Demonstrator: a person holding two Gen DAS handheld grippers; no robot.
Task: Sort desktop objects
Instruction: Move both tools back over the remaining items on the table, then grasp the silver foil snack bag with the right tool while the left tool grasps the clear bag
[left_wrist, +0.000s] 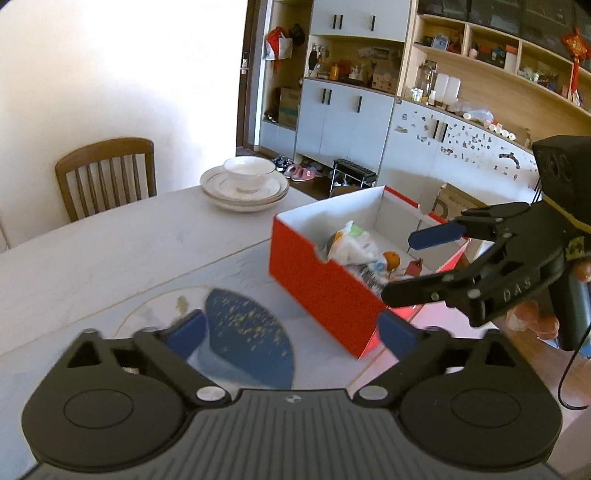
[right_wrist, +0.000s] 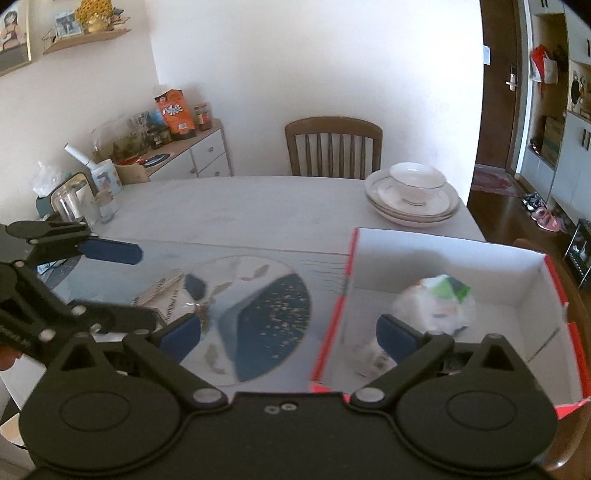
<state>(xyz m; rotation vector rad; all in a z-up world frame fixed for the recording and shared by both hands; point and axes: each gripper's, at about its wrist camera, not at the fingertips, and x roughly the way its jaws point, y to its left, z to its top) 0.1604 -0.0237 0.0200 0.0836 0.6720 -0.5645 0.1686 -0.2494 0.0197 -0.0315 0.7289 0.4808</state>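
Observation:
A red box (left_wrist: 325, 291) with a white inside stands on the table's right part; it also shows in the right wrist view (right_wrist: 517, 266). In it lie a white and green packet (left_wrist: 351, 243) (right_wrist: 439, 302), an orange (left_wrist: 392, 260) and other small items. My left gripper (left_wrist: 291, 332) is open and empty above a round blue and white mat (left_wrist: 243, 328). My right gripper (right_wrist: 290, 332) is open and empty over the box's left wall; it also shows in the left wrist view (left_wrist: 410, 266) over the box's near right corner. A booklet (right_wrist: 162, 295) lies left of the mat.
A bowl on stacked plates (left_wrist: 245, 184) (right_wrist: 412, 197) stands at the table's far side, with a wooden chair (left_wrist: 107, 173) (right_wrist: 332, 147) behind. A glass jar (right_wrist: 68, 203) and clutter sit at the far left. Cabinets and shelves (left_wrist: 369, 110) line the right wall.

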